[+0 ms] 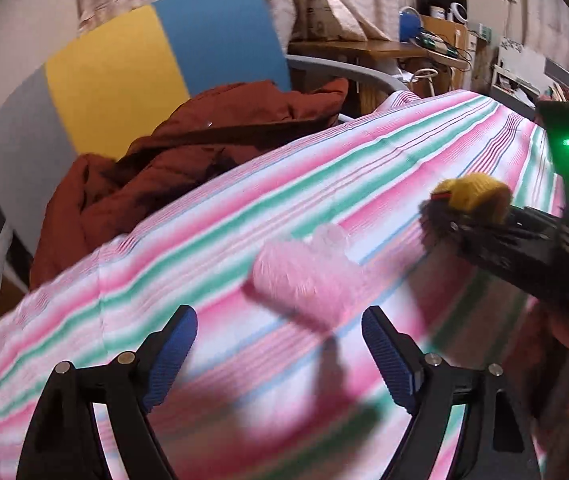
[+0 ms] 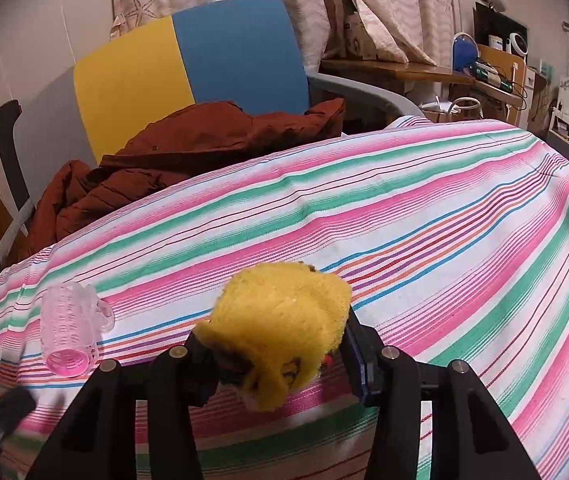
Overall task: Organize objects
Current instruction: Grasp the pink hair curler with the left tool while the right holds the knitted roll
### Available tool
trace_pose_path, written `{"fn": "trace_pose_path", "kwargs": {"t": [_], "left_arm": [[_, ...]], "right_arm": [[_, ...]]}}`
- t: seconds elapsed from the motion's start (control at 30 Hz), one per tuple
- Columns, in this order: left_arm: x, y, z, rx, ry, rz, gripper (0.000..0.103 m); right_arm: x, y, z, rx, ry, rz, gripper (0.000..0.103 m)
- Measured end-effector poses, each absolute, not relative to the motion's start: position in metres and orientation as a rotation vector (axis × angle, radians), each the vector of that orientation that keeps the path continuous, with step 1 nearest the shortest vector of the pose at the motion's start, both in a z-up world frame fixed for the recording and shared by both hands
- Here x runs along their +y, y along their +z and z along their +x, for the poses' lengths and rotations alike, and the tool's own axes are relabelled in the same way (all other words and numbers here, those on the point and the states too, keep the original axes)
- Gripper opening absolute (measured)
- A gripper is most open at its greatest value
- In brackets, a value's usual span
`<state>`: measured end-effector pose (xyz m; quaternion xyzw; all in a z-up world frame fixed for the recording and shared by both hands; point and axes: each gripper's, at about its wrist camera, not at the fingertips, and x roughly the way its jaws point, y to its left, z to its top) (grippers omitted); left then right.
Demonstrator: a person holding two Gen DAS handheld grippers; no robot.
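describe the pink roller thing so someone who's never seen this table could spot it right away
Start from the striped tablecloth of pink, green and white that covers the table in front of the chair with the brown jacket. The pink hair roller lies on its side on that cloth, left of the right gripper. It is a translucent pink tube with a clear clip, unlike the fuzzy yellow item clamped in that gripper.

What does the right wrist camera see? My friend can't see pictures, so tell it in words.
The right gripper is shut on a fuzzy yellow thing above a striped tablecloth. A pink hair roller lies on the cloth to the left. Behind, a brown jacket sits on a chair.
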<state>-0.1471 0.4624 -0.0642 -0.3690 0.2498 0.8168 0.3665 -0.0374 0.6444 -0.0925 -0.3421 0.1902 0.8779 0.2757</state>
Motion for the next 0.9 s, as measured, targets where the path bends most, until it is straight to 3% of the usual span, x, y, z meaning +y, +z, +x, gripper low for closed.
{"fn": "trace_pose_path", "kwargs": {"t": [0.17, 0.37, 0.43, 0.5, 0.9], "left_arm": [[0.475, -0.069, -0.169, 0.590, 2.071, -0.960, 0.098], [0.492, -0.081, -0.164, 0.643, 2.039, -0.905, 0.098], [0.494, -0.083, -0.165, 0.597, 2.044, -0.907, 0.092], [0.495, -0.088, -0.167, 0.565, 2.030, -0.935, 0.075], [0.479, -0.088, -0.154, 0.568, 2.117, -0.873, 0.073]], "right_arm": [[0.645, -0.093, -0.037, 0.517, 2.363, -0.911, 0.051], [0.643, -0.093, -0.039, 0.491, 2.356, -0.916, 0.051], [0.643, -0.093, -0.038, 0.494, 2.358, -0.912, 0.051], [0.643, -0.093, -0.037, 0.501, 2.360, -0.909, 0.051], [0.638, -0.092, -0.039, 0.454, 2.348, -0.908, 0.050]]}}
